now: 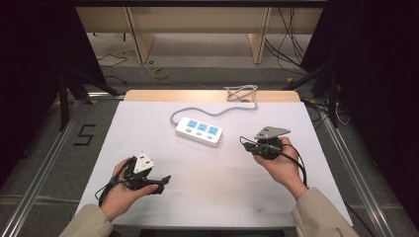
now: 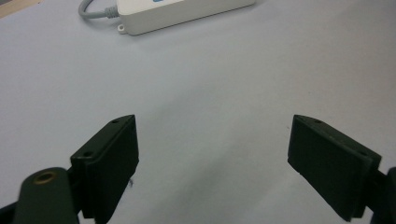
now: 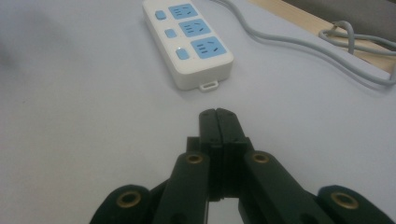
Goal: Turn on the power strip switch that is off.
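Black jaws nearest: left gripper rests at the near left of the white table, jaws spread wide, nothing between them. Right gripper sits farther in on the right, jaws pressed together, empty, pointing toward the power strip.

Power strip lies mid-table toward the far side, apart from both grippers, flat, sockets up. Judged: rigid plastic shell, light, smooth and likely slippery; best pinched across its narrow width near one end. Its grey cord is soft and would drag.

High view shows the cord running to a coil at the far table edge. Right gripper view adds detail: three blue sockets, blue buttons, a small end tab. Left gripper view catches just the strip's cord end.
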